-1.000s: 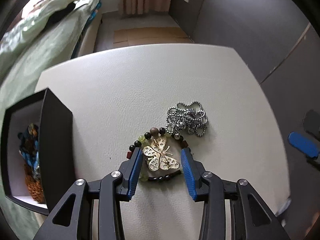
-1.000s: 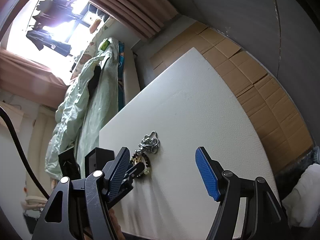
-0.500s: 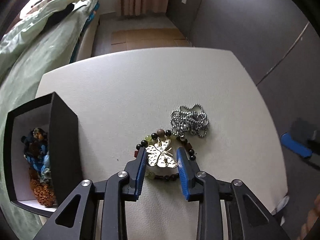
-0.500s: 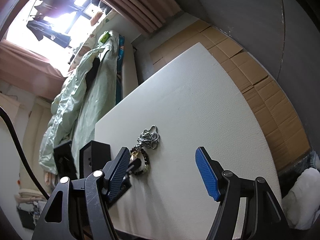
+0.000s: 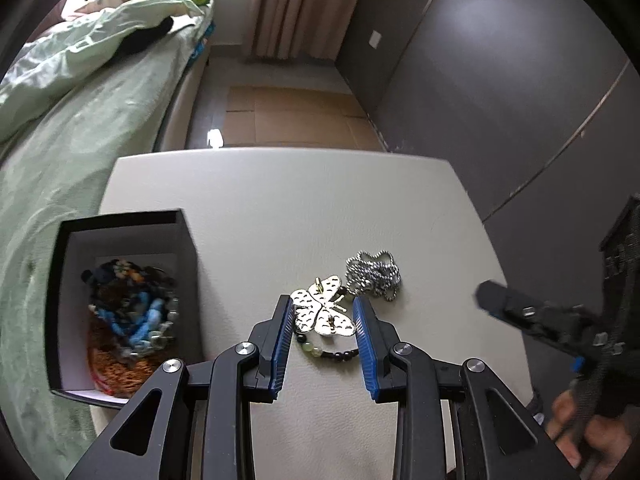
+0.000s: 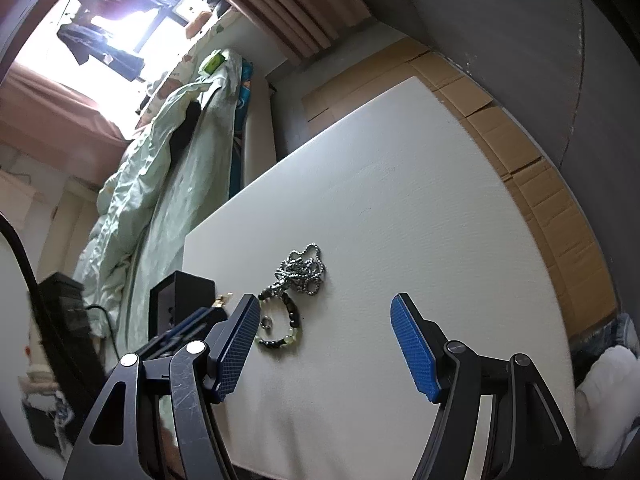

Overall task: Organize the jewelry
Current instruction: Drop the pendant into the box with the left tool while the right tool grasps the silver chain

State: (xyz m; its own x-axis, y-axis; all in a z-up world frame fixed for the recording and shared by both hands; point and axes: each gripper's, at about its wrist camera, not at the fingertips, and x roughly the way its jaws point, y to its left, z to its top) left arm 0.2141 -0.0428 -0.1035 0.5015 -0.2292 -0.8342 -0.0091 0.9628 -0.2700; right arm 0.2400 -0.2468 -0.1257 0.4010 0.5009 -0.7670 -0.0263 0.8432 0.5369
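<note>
A gold butterfly pendant (image 5: 323, 311) sits pinched between the blue pads (image 5: 282, 335) of the left gripper (image 5: 323, 340), whose jaws have just been closing and now grip its wings at a narrow opening. The pendant appears raised off the white table (image 5: 280, 208), above a bead bracelet (image 5: 326, 350) of dark and pale green beads that lies on the surface beneath it. Just beyond, touching the bracelet's far end in the right wrist view, a silver ball chain (image 5: 373, 275) lies bunched in a heap. To the left stands an open black box (image 5: 188, 248) with a white lining, holding a tangle of blue, brown and orange jewelry (image 5: 128, 320). The right gripper (image 6: 324, 348) hovers over the table with its jaws wide apart and nothing between them. A bed (image 5: 72, 120) with green bedding runs along the table's left side.
</note>
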